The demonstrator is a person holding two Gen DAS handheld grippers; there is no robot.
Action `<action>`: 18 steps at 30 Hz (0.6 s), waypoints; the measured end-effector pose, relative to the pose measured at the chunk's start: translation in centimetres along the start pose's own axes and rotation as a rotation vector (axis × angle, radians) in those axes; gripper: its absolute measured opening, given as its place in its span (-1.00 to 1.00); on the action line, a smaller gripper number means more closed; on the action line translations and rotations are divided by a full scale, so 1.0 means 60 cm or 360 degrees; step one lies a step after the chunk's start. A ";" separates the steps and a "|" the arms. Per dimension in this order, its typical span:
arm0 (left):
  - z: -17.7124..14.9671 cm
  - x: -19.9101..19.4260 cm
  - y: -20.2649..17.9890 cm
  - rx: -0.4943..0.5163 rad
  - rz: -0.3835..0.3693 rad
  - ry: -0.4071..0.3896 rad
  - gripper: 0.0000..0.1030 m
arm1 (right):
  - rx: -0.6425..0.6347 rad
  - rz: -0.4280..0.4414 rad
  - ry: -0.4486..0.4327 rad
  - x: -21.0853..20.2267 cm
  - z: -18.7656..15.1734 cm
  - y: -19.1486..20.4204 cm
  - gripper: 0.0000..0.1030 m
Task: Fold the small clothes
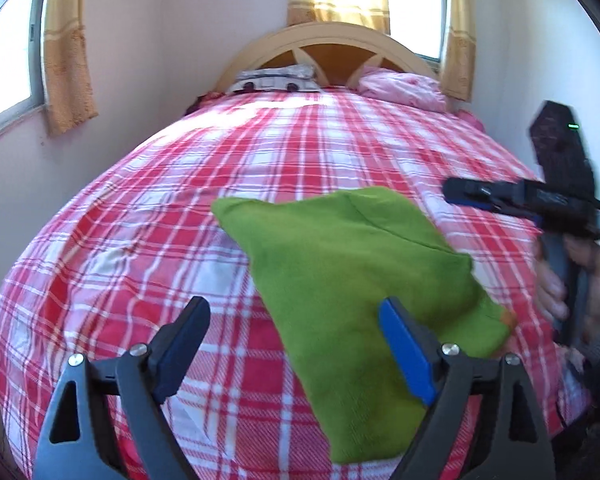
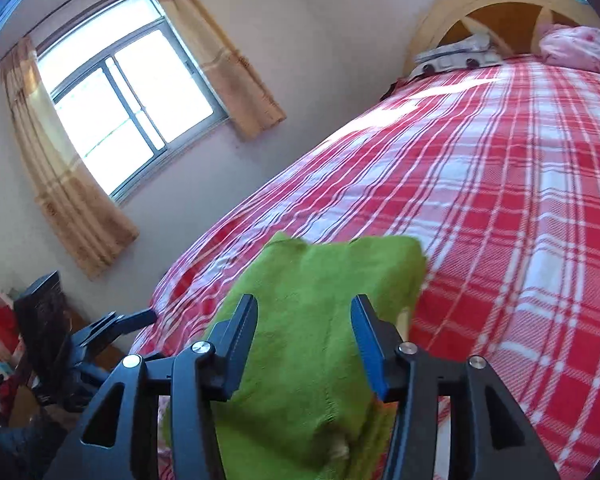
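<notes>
A folded green garment (image 1: 352, 264) lies on the red and white plaid bed (image 1: 180, 184), near its front edge. My left gripper (image 1: 294, 312) is open just above the bed, with its right finger (image 1: 404, 352) over the garment's near part. My right gripper (image 2: 304, 312) is open above the same green garment (image 2: 320, 320), its fingers apart on either side of the cloth and not closed on it. In the left wrist view the right gripper (image 1: 460, 192) shows at the right, held in a hand.
A wooden headboard (image 1: 332, 48) stands at the far end with a grey pillow (image 1: 276, 78) and a pink pillow (image 1: 404, 84). Curtained windows (image 2: 132, 92) are on the walls. Clutter (image 2: 4, 344) sits on the floor left of the bed.
</notes>
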State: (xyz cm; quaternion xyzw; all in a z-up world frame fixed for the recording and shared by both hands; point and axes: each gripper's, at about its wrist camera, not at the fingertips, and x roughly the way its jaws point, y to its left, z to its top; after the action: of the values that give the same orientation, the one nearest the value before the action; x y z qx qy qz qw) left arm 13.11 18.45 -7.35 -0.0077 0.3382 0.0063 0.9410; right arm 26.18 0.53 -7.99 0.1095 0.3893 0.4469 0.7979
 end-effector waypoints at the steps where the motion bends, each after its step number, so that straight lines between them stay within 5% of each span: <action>1: 0.001 0.018 0.000 -0.0001 0.0040 0.0025 0.74 | 0.0004 0.0047 0.0047 0.008 -0.008 0.004 -0.02; 4: -0.008 0.072 0.010 -0.0035 0.0189 0.0156 0.75 | 0.0000 -0.0079 0.0165 0.044 -0.044 0.005 -0.02; 9: -0.026 0.082 0.025 -0.0083 0.0212 0.0156 1.00 | 0.0061 -0.0087 0.0156 0.064 -0.061 -0.013 -0.02; 13: -0.033 0.094 0.042 -0.0188 0.0123 0.0153 1.00 | -0.0079 -0.0172 0.0197 0.083 -0.061 0.008 -0.01; 18: -0.034 0.073 0.034 -0.0237 0.0120 0.0124 1.00 | 0.0031 -0.0227 0.0127 0.048 -0.063 0.014 -0.01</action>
State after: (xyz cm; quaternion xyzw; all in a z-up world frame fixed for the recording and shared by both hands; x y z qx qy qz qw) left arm 15.17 20.46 -11.75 -0.0653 0.3731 0.0664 0.9231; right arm 23.80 2.64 -11.58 0.0715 0.4320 0.3892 0.8105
